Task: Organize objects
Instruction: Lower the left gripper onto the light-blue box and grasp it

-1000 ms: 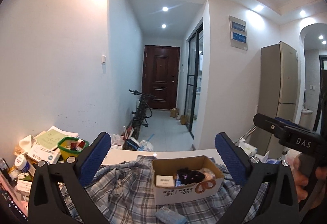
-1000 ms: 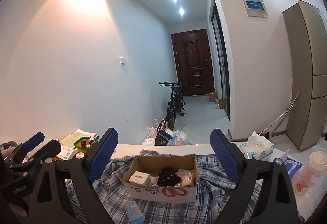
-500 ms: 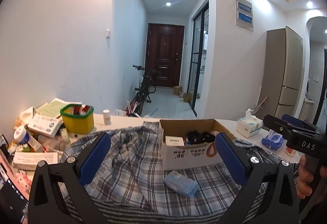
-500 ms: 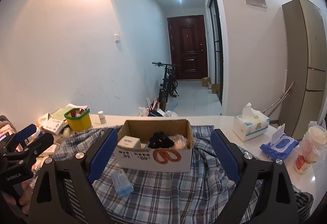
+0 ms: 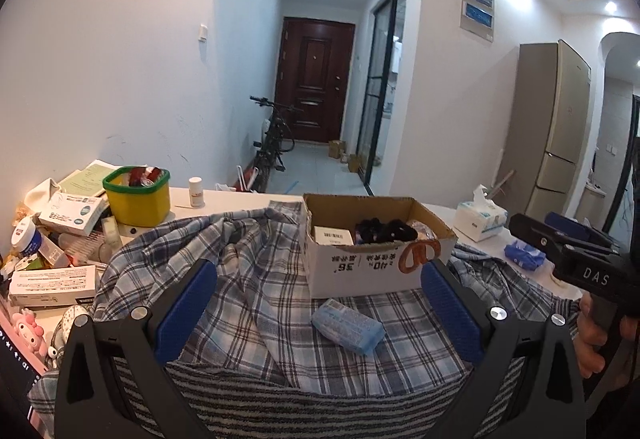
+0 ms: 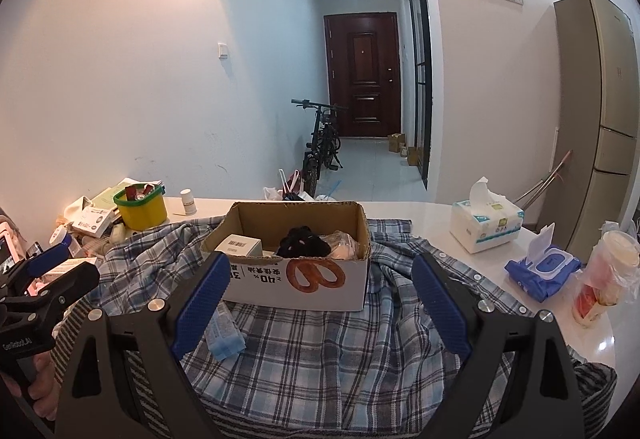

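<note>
An open cardboard box (image 5: 360,271) (image 6: 304,279) sits on a crumpled plaid shirt (image 5: 248,279) (image 6: 328,351) over a striped cloth. It holds a small white box (image 5: 333,235), a black fabric item (image 5: 384,230) and a wrapped item. A blue tissue packet (image 5: 347,325) (image 6: 224,335) lies on the shirt in front of the box. My left gripper (image 5: 320,303) is open and empty, above the packet. My right gripper (image 6: 316,291) is open and empty, facing the box front.
A yellow tub (image 5: 137,195) with a green rim, a white pill bottle (image 5: 196,191) and piled boxes and jars (image 5: 60,239) crowd the table's left. A tissue box (image 6: 486,225), a blue wipes pack (image 6: 542,271) and a bagged cup (image 6: 604,279) stand on the right. A hallway with a bicycle lies beyond.
Both grippers have tilted down and moved nearer the table, so the box, shirt and tissue packet have risen in both views. Both stay open.
</note>
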A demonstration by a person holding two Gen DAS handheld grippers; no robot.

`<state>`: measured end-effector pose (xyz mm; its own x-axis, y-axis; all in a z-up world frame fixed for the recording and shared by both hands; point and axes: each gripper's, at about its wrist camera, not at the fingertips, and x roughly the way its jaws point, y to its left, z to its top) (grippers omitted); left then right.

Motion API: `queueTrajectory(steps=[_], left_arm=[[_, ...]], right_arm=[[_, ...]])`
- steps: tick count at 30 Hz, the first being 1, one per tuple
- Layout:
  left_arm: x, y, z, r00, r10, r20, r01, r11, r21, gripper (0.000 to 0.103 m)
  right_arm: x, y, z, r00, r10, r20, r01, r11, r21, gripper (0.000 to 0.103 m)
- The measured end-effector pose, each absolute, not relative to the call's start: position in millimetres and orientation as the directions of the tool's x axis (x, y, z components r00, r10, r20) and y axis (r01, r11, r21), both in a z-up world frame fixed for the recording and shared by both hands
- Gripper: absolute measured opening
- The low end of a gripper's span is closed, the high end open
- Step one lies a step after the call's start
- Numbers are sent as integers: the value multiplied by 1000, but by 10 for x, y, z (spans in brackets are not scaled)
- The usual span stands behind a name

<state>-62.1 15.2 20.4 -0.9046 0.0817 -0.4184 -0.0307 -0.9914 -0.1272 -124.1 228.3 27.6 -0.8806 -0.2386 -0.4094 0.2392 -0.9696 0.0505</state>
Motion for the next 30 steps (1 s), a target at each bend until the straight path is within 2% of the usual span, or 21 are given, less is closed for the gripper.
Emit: queueTrajectory(steps=[5, 8, 15, 20, 30], left_arm=[[-921, 238, -13, -785, 228, -576, -182, -974, -137, 103], [-1113, 272, -185, -729, 200, -654, -171, -979, -108, 103], [-1366, 366, -378, -647, 252, -720, -207, -966, -152, 103], [-1569, 386, -516, -568, 298, -767, -256, -950, -180, 103], [-1698, 444, -669, -526, 288, -800, -278, -947, -158, 103]], right_arm=[[-1287, 2254, 254, -879, -228, -420, 239, -971, 27, 92], [-1353, 2246, 200, -865, -231, -446, 244, -969, 29, 92], [-1578, 2235, -61, -841, -164, -516, 196, -981, -8, 92], [-1680, 2305, -180, -814, -179, -553, 191, -981, 37, 92], [-1727, 2262, -297, -792, -192, -580, 207, -977, 41, 92]])
